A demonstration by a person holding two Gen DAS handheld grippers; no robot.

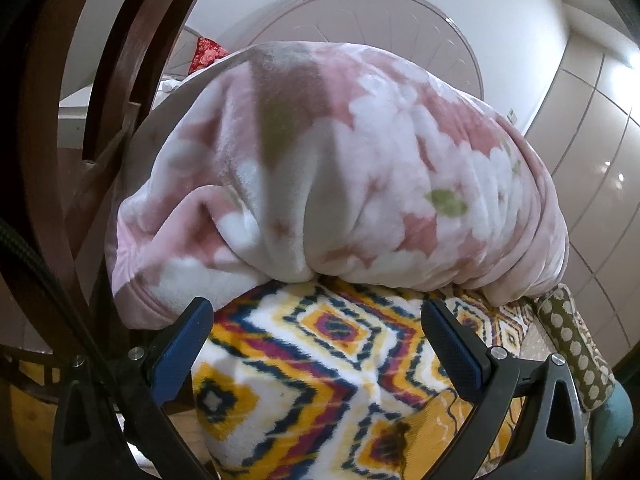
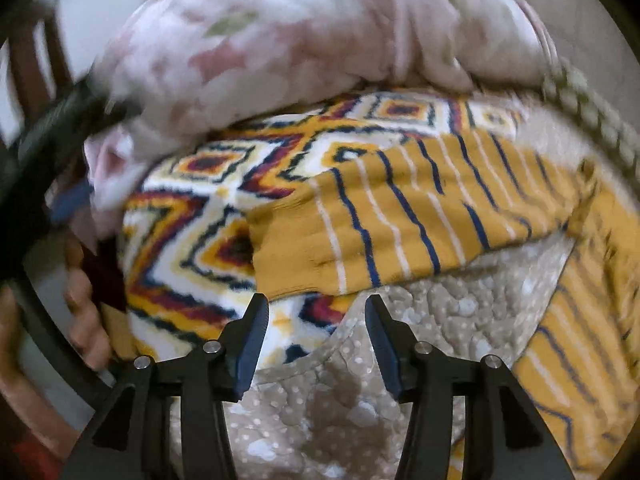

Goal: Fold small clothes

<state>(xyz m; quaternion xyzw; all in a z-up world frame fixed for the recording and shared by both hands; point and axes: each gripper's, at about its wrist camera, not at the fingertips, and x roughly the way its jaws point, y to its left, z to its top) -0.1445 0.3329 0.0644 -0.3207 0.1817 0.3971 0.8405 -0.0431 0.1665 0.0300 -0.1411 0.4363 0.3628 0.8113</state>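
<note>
Both tongs are apart and empty, so I'd bring the right tongs (image 2: 316, 340) straight to 12 o'clock onto the cuff of the striped mustard garment (image 2: 400, 216) lying across the zigzag blanket (image 2: 192, 216), pinching just one layer.

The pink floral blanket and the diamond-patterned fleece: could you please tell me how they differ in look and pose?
The pink floral blanket is pale pink and white with soft flower shapes; the diamond-patterned fleece is bold yellow, navy and red on white. The blanket is bunched into a tall heap, while the fleece lies spread flat beneath it. Both look plush.
</note>
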